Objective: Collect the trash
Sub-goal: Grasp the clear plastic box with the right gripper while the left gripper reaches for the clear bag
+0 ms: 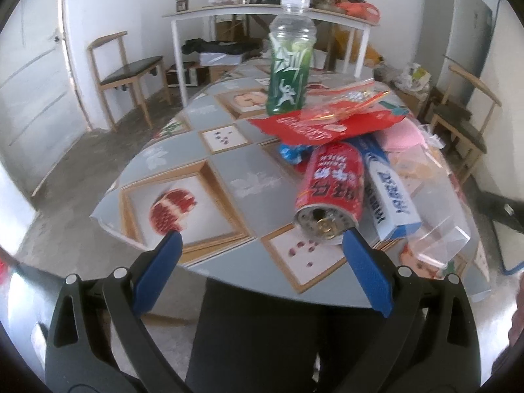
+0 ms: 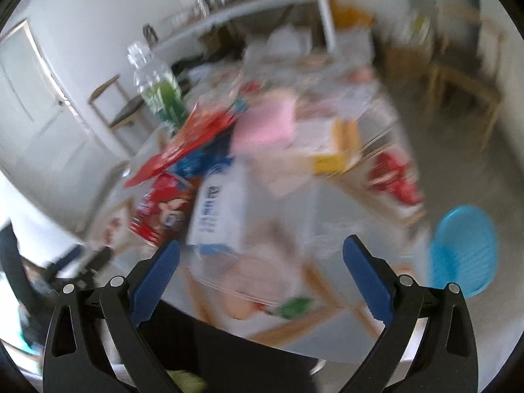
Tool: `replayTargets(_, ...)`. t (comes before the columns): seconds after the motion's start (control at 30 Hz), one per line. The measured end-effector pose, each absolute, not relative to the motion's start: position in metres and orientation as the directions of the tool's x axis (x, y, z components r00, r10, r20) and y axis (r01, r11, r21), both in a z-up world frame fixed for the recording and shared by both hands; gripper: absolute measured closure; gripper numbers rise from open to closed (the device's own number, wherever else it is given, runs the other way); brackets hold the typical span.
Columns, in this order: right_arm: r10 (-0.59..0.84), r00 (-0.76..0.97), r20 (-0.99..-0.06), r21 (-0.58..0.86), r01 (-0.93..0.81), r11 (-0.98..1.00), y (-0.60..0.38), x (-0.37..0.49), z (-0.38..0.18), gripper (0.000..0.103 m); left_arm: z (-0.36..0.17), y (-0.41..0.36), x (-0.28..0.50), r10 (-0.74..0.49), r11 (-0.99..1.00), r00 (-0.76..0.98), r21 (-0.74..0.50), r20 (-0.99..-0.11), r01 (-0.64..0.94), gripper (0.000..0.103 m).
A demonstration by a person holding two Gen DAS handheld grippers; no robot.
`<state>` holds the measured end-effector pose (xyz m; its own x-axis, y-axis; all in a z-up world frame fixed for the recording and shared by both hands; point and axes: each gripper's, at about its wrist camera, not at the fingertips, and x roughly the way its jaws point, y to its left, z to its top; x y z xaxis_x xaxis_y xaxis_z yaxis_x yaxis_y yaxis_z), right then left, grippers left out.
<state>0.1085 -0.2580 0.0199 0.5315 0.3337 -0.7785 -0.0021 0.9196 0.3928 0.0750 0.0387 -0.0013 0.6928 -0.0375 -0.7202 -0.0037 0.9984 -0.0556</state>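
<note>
Trash lies heaped on the right part of the counter [image 1: 235,163], which is covered in a grey cloth printed with framed fruit pictures. Nearest the left tool [image 1: 262,239] is a red can [image 1: 330,190] on its side, its opened top facing the camera and sitting just beyond the tool's right blue finger. Touching the can's right side is a blue and white box [image 1: 393,196], also lying flat. A red snack wrapper [image 1: 327,121] rests on top of the pile behind the can, with a small blue wrapper [image 1: 291,154] poking out beneath it and something pink [image 1: 402,134] to its right. A clear plastic bag [image 1: 439,226] spreads over the counter's right edge. A green-labelled plastic bottle [image 1: 288,62] stands upright behind the wrapper.

The left tool is spread wide with nothing between its fingers. The right tool [image 2: 262,245] is likewise spread wide and empty; its view is heavily blurred, but the same pile shows ahead of it. A blue basket [image 2: 465,249] sits low at the right of that view, beside the counter.
</note>
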Motion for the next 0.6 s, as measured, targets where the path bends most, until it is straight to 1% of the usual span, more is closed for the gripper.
replayTargets(0.1, 0.378, 0.431, -0.819, 0.450, 0.074, 0.890, -0.258, 0.138, 0.005, 0.006, -0.001, 0.038, 0.082, -0.100, 0.994, 0.688, -0.094, -0.719, 0.047, 0.009)
replayTargets(0.23, 0.354, 0.360, -0.863, 0.420, 0.120, 0.900, -0.252, 0.156, -0.006, 0.006, 0.000, 0.041, 0.091, -0.196, 0.980, 0.683, -0.160, -0.703, 0.116, 0.009)
replayTargets(0.33, 0.328, 0.326, -0.887, 0.389, 0.143, 0.910, -0.248, 0.166, -0.012, 0.006, 0.005, 0.044, 0.096, -0.231, 0.973, 0.698, -0.177, -0.678, 0.150, 0.009)
replayTargets(0.47, 0.344, 0.287, -0.894, 0.399, 0.164, 0.902, -0.244, 0.173, -0.021, 0.006, 0.014, 0.049, 0.109, -0.254, 0.967, 0.708, -0.177, -0.659, 0.183, 0.009)
replayTargets(0.6, 0.351, 0.283, -0.892, 0.409, 0.180, 0.895, -0.248, 0.176, -0.031, 0.006, 0.026, 0.049, 0.127, -0.286, 0.958, 0.712, -0.168, -0.641, 0.233, 0.009)
